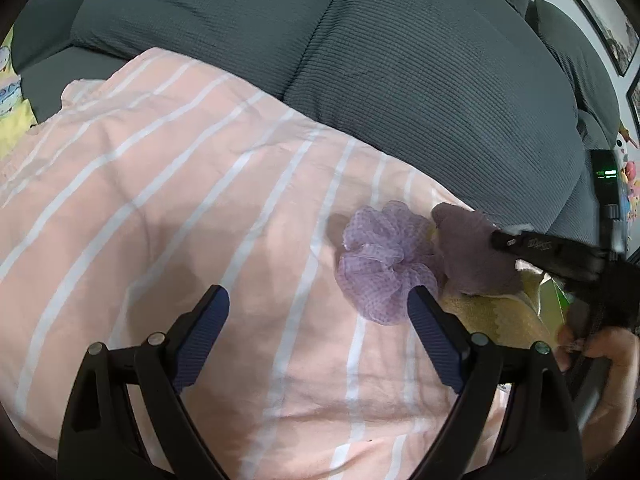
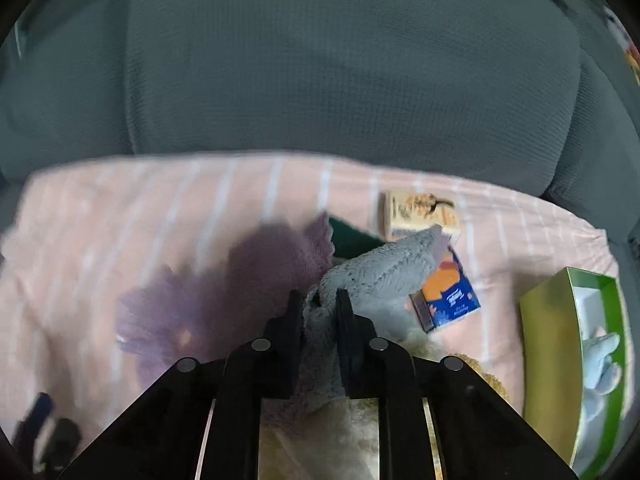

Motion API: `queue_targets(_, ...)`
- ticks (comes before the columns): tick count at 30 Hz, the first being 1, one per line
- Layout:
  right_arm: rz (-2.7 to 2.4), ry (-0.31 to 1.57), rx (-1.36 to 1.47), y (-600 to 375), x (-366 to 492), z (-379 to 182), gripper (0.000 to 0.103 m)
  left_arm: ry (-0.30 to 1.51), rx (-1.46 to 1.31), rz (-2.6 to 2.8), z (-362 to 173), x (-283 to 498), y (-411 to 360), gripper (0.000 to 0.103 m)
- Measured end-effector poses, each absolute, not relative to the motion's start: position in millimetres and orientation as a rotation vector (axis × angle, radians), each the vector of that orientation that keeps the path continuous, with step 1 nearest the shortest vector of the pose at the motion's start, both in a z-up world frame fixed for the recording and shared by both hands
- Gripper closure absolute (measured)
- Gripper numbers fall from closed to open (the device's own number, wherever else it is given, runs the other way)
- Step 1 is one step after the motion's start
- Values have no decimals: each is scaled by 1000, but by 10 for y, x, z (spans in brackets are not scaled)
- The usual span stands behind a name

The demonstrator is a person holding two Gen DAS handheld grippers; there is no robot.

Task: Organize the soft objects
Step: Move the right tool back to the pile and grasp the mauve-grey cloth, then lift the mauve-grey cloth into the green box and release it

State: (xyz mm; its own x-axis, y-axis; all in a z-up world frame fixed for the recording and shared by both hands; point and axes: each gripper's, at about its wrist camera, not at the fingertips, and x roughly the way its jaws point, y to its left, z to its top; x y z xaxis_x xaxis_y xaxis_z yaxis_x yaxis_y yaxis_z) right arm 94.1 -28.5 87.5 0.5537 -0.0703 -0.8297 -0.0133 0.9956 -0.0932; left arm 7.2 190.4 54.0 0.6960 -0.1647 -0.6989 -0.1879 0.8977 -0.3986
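Now the right tool [image 2: 319, 300] pinches a grey cloth [image 2: 380, 268] at lower centre on the striped sheet [image 2: 160, 216]; the left tool [image 1: 320, 304] gapes empty beside a scrunchie [image 1: 380, 260].

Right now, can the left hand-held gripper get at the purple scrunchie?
Probably yes. The left hand-held gripper is open and empty, and the scrunchie lies uncovered on the striped sheet just beyond its right finger; a small sideways shift should do.

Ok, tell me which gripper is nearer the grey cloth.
Right. The right gripper is shut on the grey cloth. The left gripper hangs open over the striped sheet, beside the purple scrunchie.
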Motion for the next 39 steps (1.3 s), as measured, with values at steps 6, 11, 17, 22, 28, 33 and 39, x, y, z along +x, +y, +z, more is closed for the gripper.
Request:
queue_targets(6,50,806,15,-430,453,1533,88,799,-405,16,575,29,1766,13)
queue_targets(11,149,703,118,-682,-203,1968,88,778,-343,5,651,-89,1591,13)
queue_targets(17,204,765,239,-990,-796,1595,88,739,-311,-84,804,-305,1384,13)
queue_targets(22,210,933,297,-1119,-807,954,88,758,-288,-151,761,-510,1199,13)
queue_targets(28,146,1067,309,-1224,-662,569,88,823,-257,-229,570,-629,858,15)
queue_targets(33,102,1062,422,-1464,-742,567,56,854,-223,-309,473,-658,548,18)
queue_targets(39,94,946,454,-1676,-893,729,30,915,-255,-422,332,-626,265,32)
